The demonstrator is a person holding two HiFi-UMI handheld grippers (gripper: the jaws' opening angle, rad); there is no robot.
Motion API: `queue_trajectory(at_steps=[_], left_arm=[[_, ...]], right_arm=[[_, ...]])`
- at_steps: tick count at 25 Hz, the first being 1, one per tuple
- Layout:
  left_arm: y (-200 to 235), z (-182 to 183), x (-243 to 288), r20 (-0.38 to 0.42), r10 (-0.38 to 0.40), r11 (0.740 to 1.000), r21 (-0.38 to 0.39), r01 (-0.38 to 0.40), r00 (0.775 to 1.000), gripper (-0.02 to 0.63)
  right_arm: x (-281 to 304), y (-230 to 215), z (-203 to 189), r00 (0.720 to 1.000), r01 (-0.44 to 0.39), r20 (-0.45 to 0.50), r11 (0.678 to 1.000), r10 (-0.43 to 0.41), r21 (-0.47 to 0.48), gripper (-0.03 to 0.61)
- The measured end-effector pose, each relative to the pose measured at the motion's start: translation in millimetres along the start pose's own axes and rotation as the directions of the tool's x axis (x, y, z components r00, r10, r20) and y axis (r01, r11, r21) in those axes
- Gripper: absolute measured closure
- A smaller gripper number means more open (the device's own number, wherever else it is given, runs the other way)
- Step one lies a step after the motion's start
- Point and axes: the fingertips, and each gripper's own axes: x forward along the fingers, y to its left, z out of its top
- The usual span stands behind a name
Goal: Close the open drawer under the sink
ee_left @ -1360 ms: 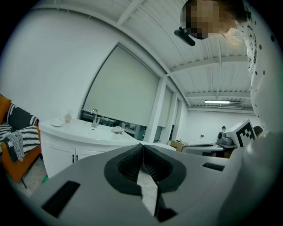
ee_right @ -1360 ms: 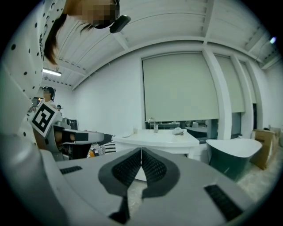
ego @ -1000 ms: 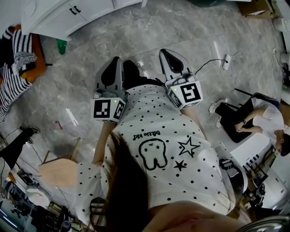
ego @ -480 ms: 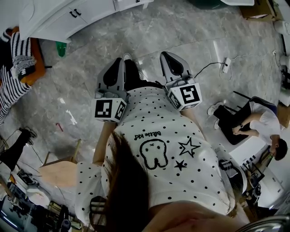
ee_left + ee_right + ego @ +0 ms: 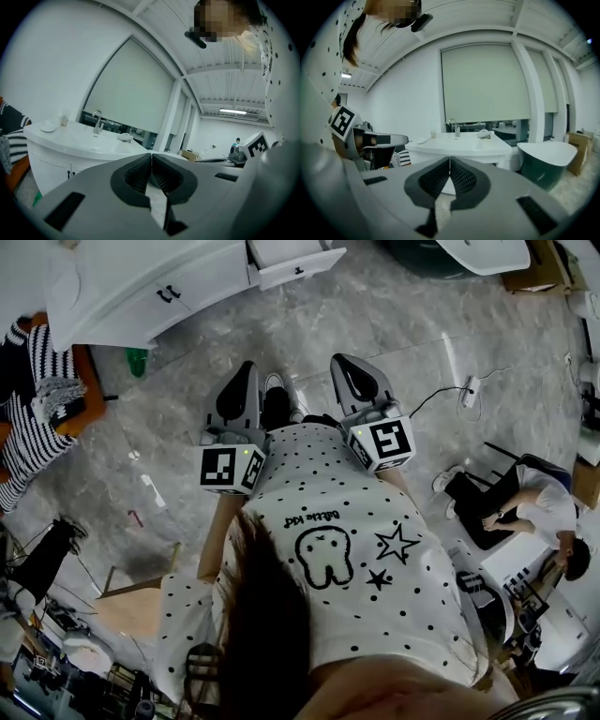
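Head view: the left claw (image 5: pixel 246 371) and the right claw (image 5: pixel 342 364) are held side by side in front of the person's dotted shirt (image 5: pixel 347 521), both pointing away from the body. The drawer (image 5: pixel 298 261) lies ahead of the two claws, between their lines and well apart from both tips. It is white, has a small dark handle on its front, and stands pulled out from the white sink cabinet (image 5: pixel 141 296).

Left claw view: jaws are pressed together, nothing between them. A faucet (image 5: pixel 97 123) stands ahead and to the left of the tips.

Right claw view: jaws are together and empty. The sink (image 5: pixel 459 143) is straight ahead; a dark green tub (image 5: pixel 546 161) is to the right.
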Motion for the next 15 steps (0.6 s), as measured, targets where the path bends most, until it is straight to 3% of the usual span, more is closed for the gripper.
queue_trajectory(at_steps=[9,15], left_arm=[[26,3,23,-0.016,-0.021,1.000,-0.016,0.021,1.000,0.602],[33,6,27,0.000,0.023,0.999,-0.023,-0.023,1.000,0.602]], right_arm=[[30,-11,4,0.999,0.038,-0.007,0.999,-0.038,0.033,0.565],[36,-23,4,0.999,0.042,-0.011,0.998,-0.042,0.038,0.565]])
